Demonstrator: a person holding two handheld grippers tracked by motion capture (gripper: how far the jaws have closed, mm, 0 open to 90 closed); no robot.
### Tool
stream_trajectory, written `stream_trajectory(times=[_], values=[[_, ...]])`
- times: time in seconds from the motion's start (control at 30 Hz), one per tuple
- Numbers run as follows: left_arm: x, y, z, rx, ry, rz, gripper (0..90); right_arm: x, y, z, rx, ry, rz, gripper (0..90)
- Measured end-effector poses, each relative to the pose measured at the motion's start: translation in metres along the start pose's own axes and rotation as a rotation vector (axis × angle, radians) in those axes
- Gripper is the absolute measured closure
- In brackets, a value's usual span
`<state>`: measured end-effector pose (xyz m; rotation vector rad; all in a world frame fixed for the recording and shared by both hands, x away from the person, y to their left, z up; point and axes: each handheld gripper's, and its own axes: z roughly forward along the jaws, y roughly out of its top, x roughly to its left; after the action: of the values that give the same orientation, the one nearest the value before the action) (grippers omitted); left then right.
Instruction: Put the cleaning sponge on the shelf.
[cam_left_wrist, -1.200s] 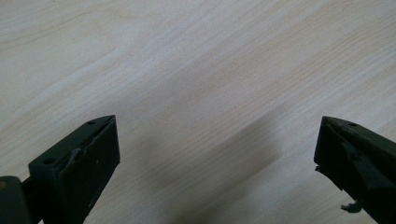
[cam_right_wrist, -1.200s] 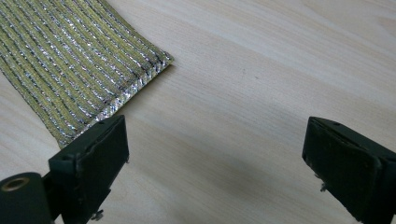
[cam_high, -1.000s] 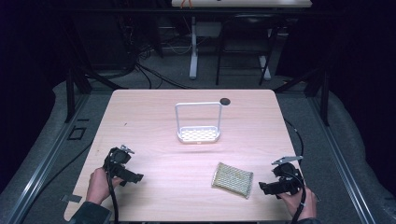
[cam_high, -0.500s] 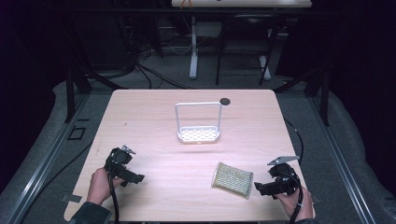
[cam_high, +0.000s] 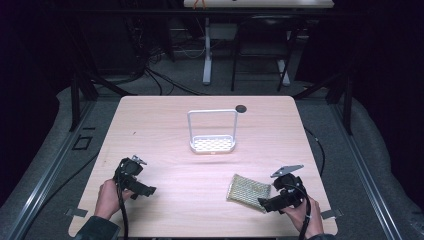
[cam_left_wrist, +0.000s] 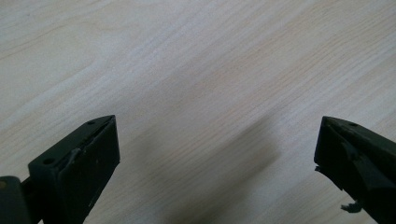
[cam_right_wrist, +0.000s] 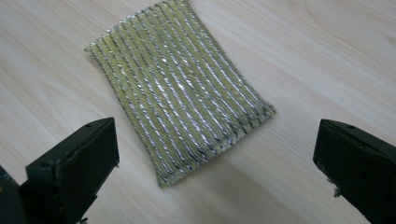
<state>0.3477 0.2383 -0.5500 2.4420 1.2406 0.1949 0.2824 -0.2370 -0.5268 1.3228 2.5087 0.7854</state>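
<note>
A yellow-green sponge with silver stripes (cam_high: 248, 192) (cam_right_wrist: 180, 91) lies flat on the wooden table (cam_high: 165, 130), near its front right. My right gripper (cam_high: 264, 204) (cam_right_wrist: 215, 163) hovers open just at the sponge's near edge, jaws wide on either side of it and not touching. A white wire rack with a tall handle (cam_high: 212, 132) stands at the table's middle back. At the front left my left gripper (cam_high: 147, 190) (cam_left_wrist: 215, 163) is open over bare wood, nothing between its jaws.
A small dark round disc (cam_high: 241, 108) sits behind the rack near the far edge. Black cables trail from both grippers over the front edge. Dark frame posts and a table leg stand beyond the far side.
My right gripper has shifted left and a little forward, closing in on the sponge. The left gripper has barely moved.
</note>
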Motion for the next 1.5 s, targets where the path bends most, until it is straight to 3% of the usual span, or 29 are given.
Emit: stream_trajectory(times=[0.33, 0.73, 0.97, 1.17, 1.5], values=[[-0.001, 0.000, 0.001, 0.003, -0.001, -0.001, 0.3, 0.020, 0.023, 0.019, 0.033, 0.057, -0.106, 0.0], [-0.001, 0.001, 0.001, 0.008, -0.007, 0.008, 0.3, 0.019, 0.035, 0.046, 0.097, 0.098, -0.154, 0.0], [-0.001, 0.001, 0.001, 0.006, -0.008, 0.007, 0.3, 0.021, 0.034, 0.053, 0.135, 0.084, -0.171, 0.3], [-0.001, 0.001, 0.001, 0.006, -0.009, 0.008, 0.3, 0.021, 0.033, 0.053, 0.125, 0.034, -0.190, 11.5], [-0.002, 0.001, 0.002, 0.010, -0.011, 0.011, 0.3, 0.025, 0.031, 0.054, 0.133, 0.009, -0.201, 16.4]])
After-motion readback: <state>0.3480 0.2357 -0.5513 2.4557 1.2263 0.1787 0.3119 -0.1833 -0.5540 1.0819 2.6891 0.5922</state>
